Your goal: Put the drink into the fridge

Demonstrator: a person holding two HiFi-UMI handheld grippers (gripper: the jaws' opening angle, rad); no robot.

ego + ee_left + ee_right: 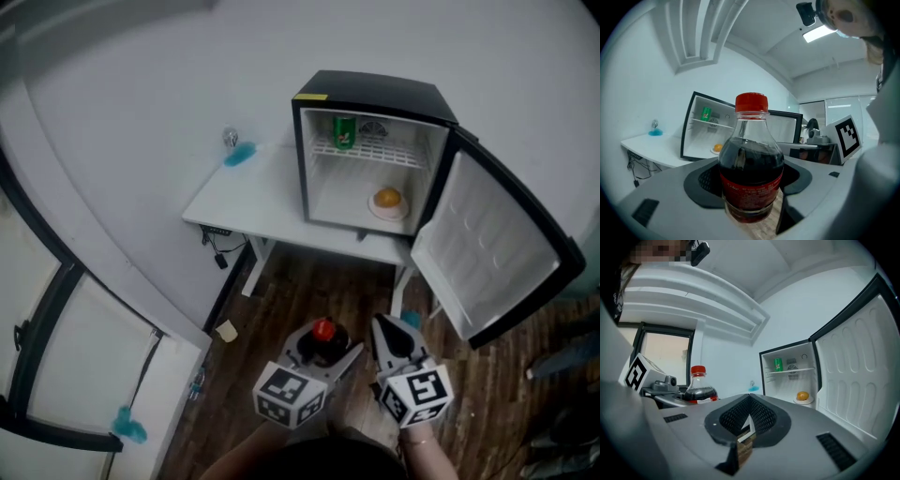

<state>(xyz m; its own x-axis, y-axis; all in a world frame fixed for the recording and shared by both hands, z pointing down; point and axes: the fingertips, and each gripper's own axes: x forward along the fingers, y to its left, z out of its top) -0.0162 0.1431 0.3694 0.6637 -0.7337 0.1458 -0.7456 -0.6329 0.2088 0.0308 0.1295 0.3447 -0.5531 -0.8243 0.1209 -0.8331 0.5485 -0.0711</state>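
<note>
Window (56,366): at the far left of the head view, dark-framed, set in the white wall.
Blue object (239,154): small, on the surface close to the wall, left of the fridge; too small to tell what it is.
Surface (253,202): a white tabletop against the wall, carrying the fridge on its right part.
Floor (300,286): dark wood boards under and in front of the surface.
Left hand-held gripper (317,353): held low in front of the person and aimed at the fridge, jaws set wide and closed on the drink, one pad on each side of its body.
Drink (751,161): a clear bottle of dark cola with a red cap and a red label, upright in the left hand-held gripper, above the floor and well short of the fridge.
Fridge (375,94): small, black outside and white inside, standing open.
Green can (344,131): upright on the wire upper shelf, at the left.
Orange (387,198): on a small plate (388,214) on the fridge bottom.
Right hand-held gripper (392,330): just beside the left one, jaws drawn narrow with nothing between them; only a sliver of floor shows in the gap.
Fridge door (487,253): swung fully out to the right.
</note>
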